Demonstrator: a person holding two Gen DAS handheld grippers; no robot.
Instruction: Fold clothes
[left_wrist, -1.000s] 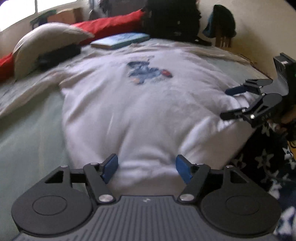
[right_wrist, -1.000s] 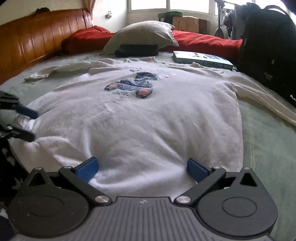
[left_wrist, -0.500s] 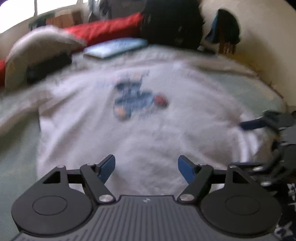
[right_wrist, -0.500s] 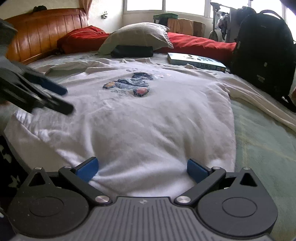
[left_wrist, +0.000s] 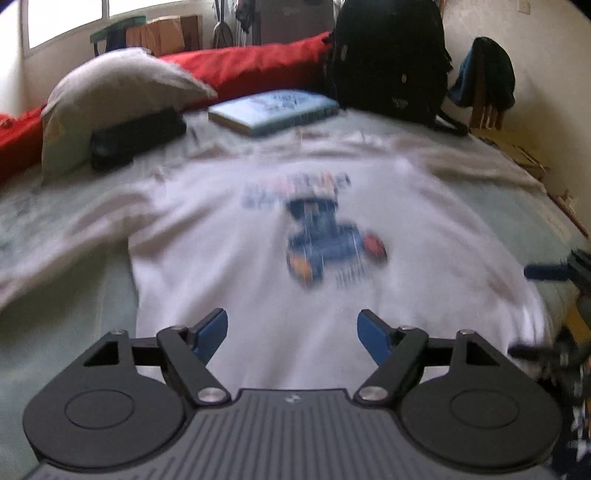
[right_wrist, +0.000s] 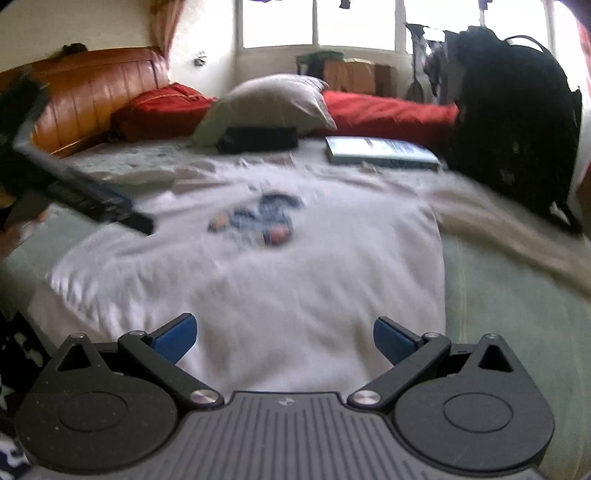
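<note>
- A white long-sleeved sweatshirt (left_wrist: 325, 280), printed with a blue graphic, is being shown spread face-up across the centre of both frames on a pale green bedsheet (right_wrist: 509, 317).
- The left gripper (left_wrist: 291, 334) is being held above the hem at lower centre, its blue pads apart after just opening wider, with nothing pinched between them.
- The right gripper (right_wrist: 282, 338) is likewise being held with its claw spread over the hem, gripping nothing.
- The garment is being judged soft, limp and light; it is likely to sag and drag on the sheet rather than keep its shape.
- A sleeve (right_wrist: 517, 236) is seen trailing toward the right edge of the right wrist view; the cuffs, shoulders or hem corners are being judged the best holds.
- A book (left_wrist: 273, 110), a pillow (left_wrist: 118, 96) and a black backpack (left_wrist: 388, 62) are lying along the top of the frame.
</note>
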